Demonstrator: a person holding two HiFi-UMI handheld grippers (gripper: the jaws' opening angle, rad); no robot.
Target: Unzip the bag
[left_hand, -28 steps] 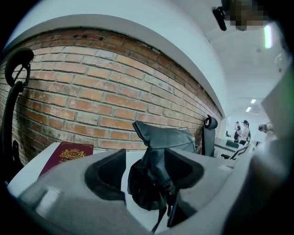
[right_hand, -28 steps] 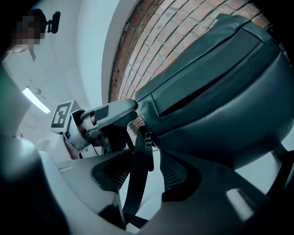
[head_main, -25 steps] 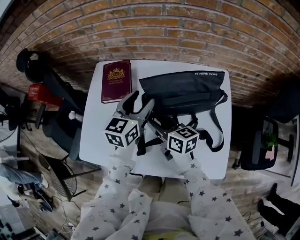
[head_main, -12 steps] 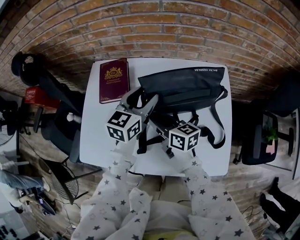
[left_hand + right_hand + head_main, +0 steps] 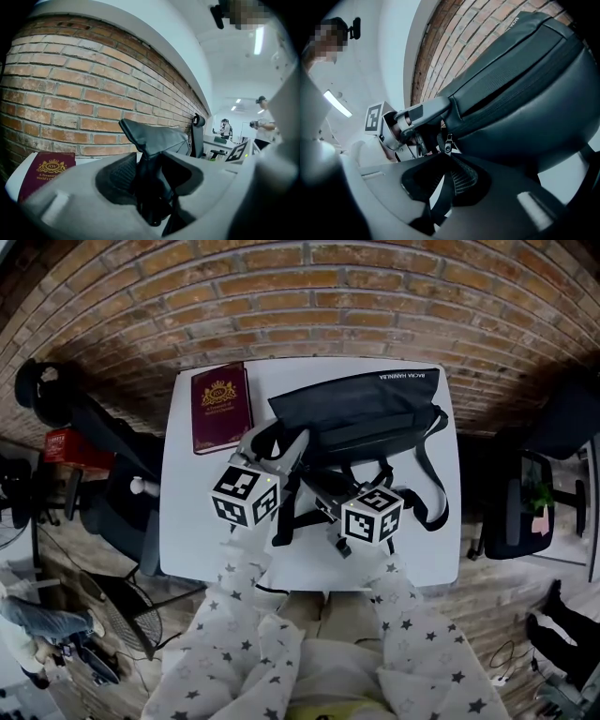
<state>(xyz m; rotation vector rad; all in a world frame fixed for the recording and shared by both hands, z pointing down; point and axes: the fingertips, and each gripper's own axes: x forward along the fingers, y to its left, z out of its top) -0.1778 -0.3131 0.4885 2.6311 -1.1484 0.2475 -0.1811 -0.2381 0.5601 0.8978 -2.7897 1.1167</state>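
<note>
**Black bag held at one end, zip pull caught**

From the head view, I saw the bag [image 5: 361,413] lying flat on the white table [image 5: 187,521], close to the brick wall [image 5: 309,296]. A red book [image 5: 221,407] lay beside it, out of the way. I had both tools at the bag's near left corner. The left gripper [image 5: 279,442] reached in at the corner and the right gripper [image 5: 317,491] sat just beside it, near the loose strap [image 5: 427,484].

In the left gripper view, a fold of the bag's black cloth stood up between the jaws. They had just been closing, and they pinched that fold with a wide gap left, because the cloth was thick. I think I held it there so the bag would not slide when the zip got pulled.

In the right gripper view, the jaws had also just been closing, and they were narrow. They met on the small zip pull [image 5: 447,146] and its black tab. The zip [image 5: 511,79] ran away from it along the top of the bag and looked closed for most of its length. Nothing stood in the way, so I judged the next job was a steady pull along that line, away from the held corner.
</note>
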